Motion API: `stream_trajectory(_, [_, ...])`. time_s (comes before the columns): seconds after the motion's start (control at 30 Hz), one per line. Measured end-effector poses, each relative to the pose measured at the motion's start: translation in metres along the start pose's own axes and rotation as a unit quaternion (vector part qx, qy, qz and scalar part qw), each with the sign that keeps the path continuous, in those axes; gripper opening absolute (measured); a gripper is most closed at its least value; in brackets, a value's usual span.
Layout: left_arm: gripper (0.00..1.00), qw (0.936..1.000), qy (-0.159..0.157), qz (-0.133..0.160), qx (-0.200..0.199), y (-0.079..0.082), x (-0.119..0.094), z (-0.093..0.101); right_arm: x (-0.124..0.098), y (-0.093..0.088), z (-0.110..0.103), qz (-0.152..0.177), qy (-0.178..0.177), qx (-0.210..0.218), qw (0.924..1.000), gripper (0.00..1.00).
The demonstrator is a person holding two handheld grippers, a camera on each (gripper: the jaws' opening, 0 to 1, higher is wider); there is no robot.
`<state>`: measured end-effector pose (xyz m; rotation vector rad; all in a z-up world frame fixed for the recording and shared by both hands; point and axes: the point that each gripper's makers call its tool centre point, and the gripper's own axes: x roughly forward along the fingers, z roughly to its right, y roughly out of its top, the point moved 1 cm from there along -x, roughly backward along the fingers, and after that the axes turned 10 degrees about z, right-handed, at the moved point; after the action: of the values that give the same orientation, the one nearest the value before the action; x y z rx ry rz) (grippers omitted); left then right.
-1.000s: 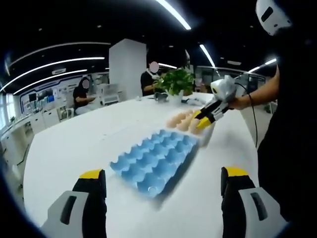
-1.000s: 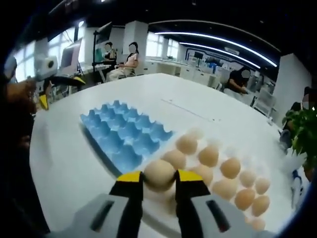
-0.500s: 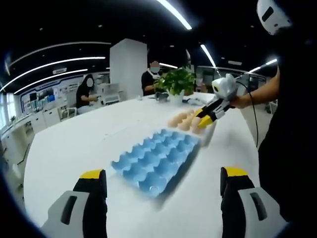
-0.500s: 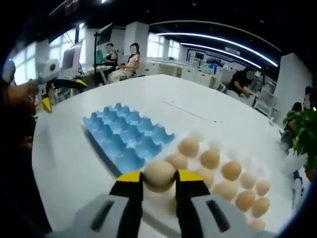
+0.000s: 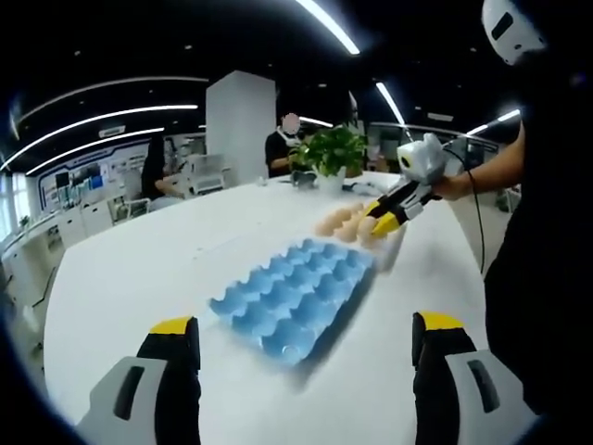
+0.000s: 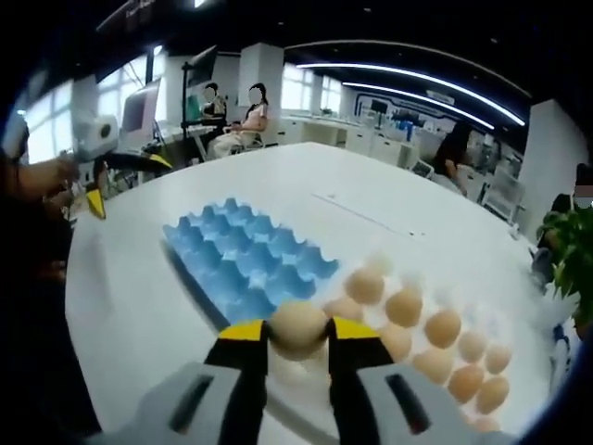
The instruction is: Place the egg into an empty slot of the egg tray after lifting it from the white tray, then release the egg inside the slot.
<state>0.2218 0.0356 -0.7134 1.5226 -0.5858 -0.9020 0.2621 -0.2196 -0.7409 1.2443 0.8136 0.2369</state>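
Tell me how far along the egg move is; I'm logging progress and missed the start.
Done: the right gripper has an egg pinched between its fingers, lifted off the white tray of eggs. In hand: it hangs near the blue egg tray, whose slots look empty. Left: lower it into a slot and release. The left gripper is open, idle.

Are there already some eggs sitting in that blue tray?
No, every slot of the blue tray looks empty; the one egg off the white tray is pinched in the right tool.
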Motion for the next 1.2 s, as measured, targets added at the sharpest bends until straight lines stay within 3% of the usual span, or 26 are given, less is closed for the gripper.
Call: stream_trajectory(1.2, [0.94,0.9999,-0.010,-0.003,-0.002,-0.006,0.002,-0.004,0.053,0.039,-0.067,0.021,0.096,-0.024,0.9949,0.24])
